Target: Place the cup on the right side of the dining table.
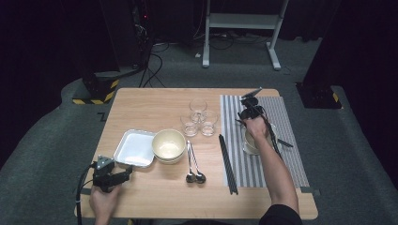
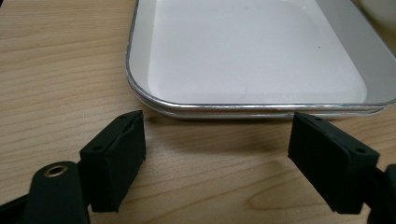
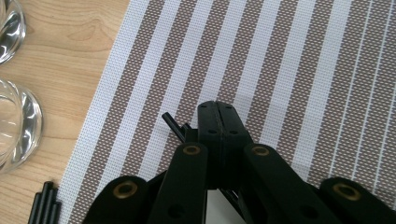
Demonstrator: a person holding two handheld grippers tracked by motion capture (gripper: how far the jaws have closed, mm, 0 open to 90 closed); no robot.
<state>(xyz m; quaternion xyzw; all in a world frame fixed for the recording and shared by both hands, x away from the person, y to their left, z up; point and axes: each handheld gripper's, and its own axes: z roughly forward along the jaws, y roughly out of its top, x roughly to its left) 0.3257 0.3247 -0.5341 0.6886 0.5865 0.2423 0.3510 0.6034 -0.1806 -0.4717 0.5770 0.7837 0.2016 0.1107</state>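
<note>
One camera sits up high on the person's side and looks forward and down over the whole wooden table (image 1: pixel 155 187). The left gripper camera is low and very close, looking across the wood at the metal tray (image 2: pixel 140 88), which the high view (image 1: pixel 136 149) shows too. The right gripper camera looks down close on the striped placemat (image 3: pixel 289 60), also seen from above (image 1: pixel 281 117).

Table (image 1: pixel 155 108) evenly lit from above; surrounding room left dark, detail lost in black. High view soft, low in resolution. Gripper views sharper: wood grain and placemat (image 3: pixel 289 70) weave resolved. Soft glare seen on tray (image 2: pixel 243 51) floor; faint shadow cast under its rim. Near jaws slightly blurred.
</note>
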